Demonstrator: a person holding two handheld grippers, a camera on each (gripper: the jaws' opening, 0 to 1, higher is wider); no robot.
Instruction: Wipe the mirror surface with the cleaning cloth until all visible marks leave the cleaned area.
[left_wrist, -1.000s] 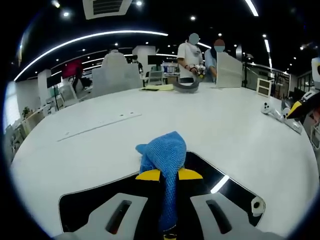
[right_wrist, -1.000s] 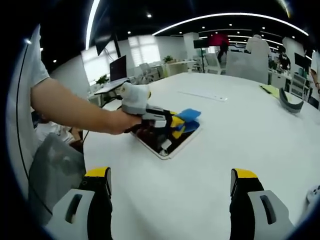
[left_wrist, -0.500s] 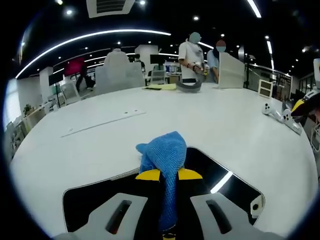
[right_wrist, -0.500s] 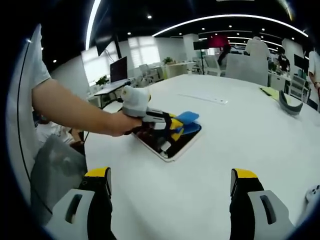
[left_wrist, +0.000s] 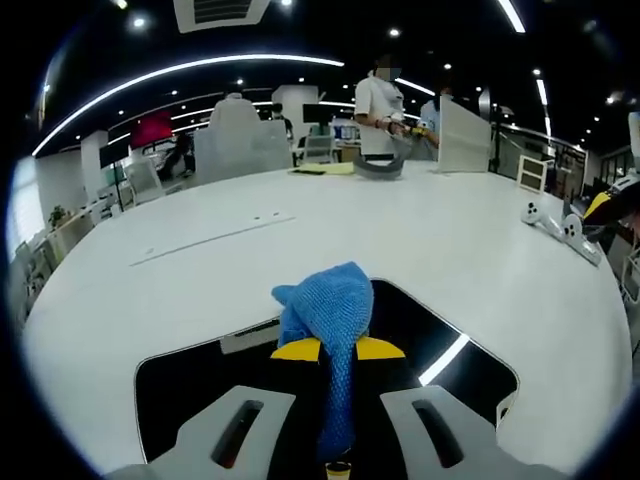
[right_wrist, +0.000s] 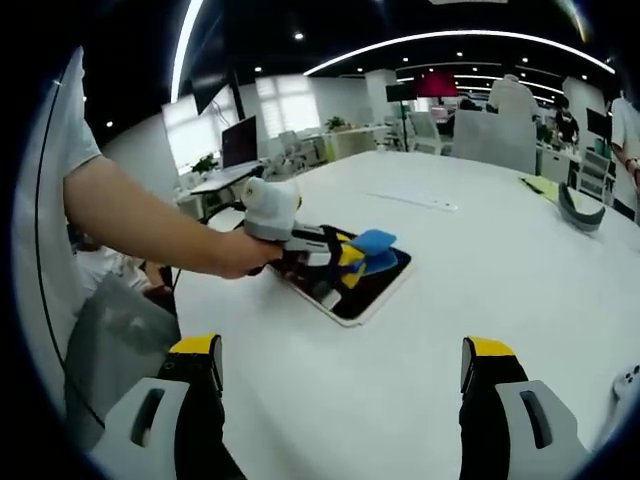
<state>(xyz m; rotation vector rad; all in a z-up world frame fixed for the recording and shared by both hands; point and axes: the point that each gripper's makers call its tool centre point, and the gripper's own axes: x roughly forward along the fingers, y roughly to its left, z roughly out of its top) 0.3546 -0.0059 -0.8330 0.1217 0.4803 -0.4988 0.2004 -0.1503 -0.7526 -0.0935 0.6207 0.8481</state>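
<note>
Both tongs (right_wrist: 340, 375) have pale grey slotted jaws with yellow tips (black-backed), and the person (right_wrist: 70, 130) wears a white short sleeve.

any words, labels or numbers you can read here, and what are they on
No text reads in either view.
The blue knitted cleaning cloth, the dark rectangular mirror and the white round table carry no visible print.
The red wall screen and the yellow sheet are too small and blurred to read.
</note>
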